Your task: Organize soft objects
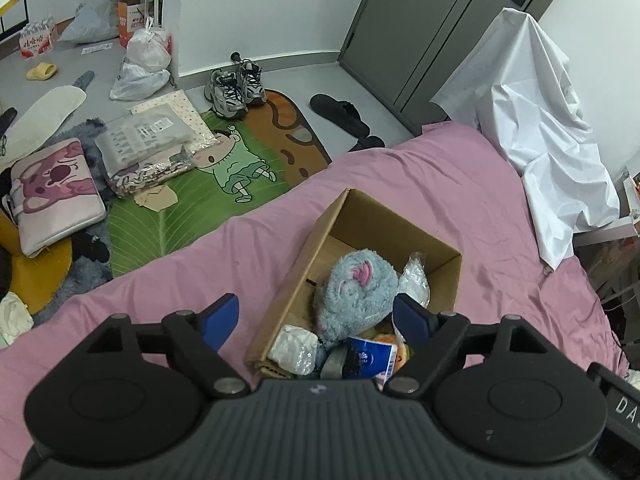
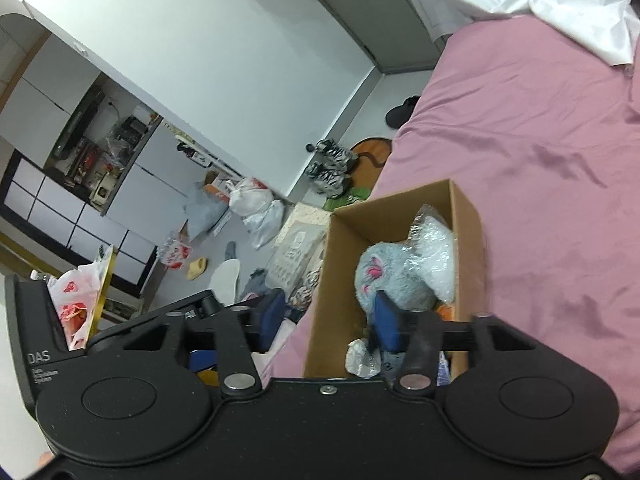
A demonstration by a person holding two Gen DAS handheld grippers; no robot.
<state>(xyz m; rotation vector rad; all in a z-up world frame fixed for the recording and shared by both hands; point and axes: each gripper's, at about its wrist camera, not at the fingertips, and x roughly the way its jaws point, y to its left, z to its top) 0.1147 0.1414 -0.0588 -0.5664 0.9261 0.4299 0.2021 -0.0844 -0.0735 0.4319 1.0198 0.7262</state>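
I judged that the step was to settle the soft things deeper into the cardboard box (image 1: pixel 320 236). To do it well, I wanted to come down straight and press gently, because the box walls looked thin. My left gripper (image 1: pixel 316 320) was spread wide and held nothing; my right gripper (image 2: pixel 326 320) was also released. The blue-grey plush toy (image 1: pixel 354 292) looked fluffy, with a pink patch, and lay inside the box on the pink bed (image 1: pixel 460 184), beside a crinkled plastic bag (image 2: pixel 436 256).

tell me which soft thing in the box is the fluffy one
The blue-grey plush toy with pink markings, at the middle of the cardboard box. The others are smooth plastic-wrapped bundles or packets.
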